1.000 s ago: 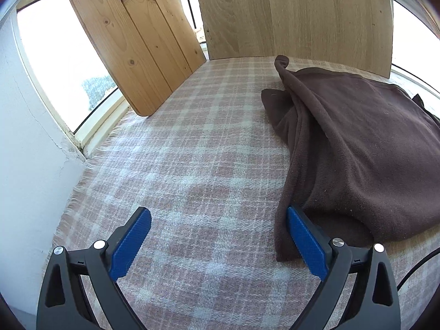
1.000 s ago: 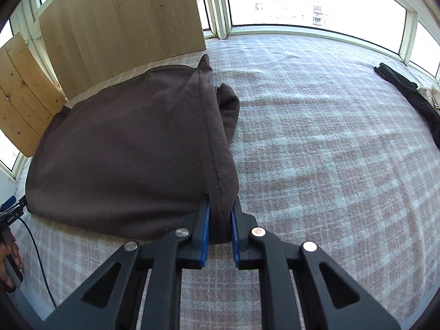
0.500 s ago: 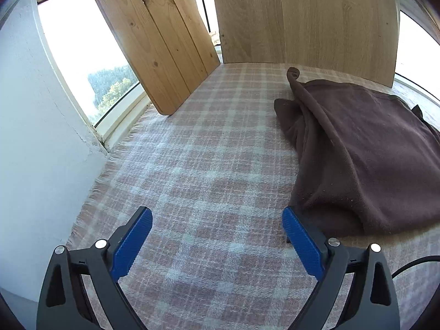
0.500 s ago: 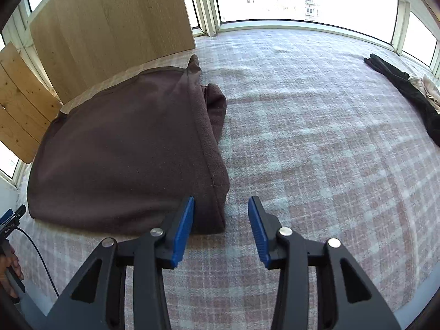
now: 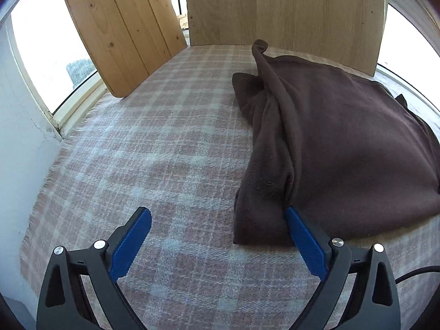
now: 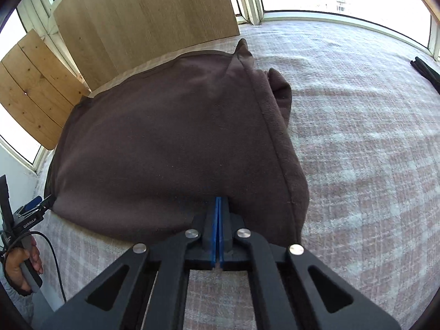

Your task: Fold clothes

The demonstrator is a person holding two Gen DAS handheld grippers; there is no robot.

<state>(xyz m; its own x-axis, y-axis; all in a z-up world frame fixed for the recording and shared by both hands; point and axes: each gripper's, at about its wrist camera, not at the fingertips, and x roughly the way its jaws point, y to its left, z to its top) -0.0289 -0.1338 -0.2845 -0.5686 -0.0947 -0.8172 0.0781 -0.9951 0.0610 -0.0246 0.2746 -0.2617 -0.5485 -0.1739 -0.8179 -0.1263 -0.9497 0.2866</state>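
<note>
A dark brown fleece garment (image 5: 343, 143) (image 6: 170, 143) lies folded on the pink-and-white plaid blanket (image 5: 165, 143) (image 6: 371, 165), with a hemmed edge running along its right side in the right wrist view. My right gripper (image 6: 218, 202) is shut, its blue pads flush together with no cloth seen between them, and its tip rests against the garment's near edge. My left gripper (image 5: 217, 213) stands open over the blanket. Its right fingertip (image 5: 291, 214) touches the fold at the garment's near left corner. The left gripper (image 6: 34, 209) also shows at that corner in the right wrist view.
Two wooden boards (image 5: 121, 27) (image 5: 283, 8) lean against the windows behind the garment. A white wall (image 5: 19, 165) borders the blanket's left fringe. Another dark garment (image 6: 426, 71) lies at the far right. A person's hand (image 6: 19, 266) and a black cable (image 6: 55, 261) are near the front edge.
My right gripper let go of the garment's hemmed edge, opened, then shut again further left along the near edge. The left gripper drew back, then returned to the near corner.
</note>
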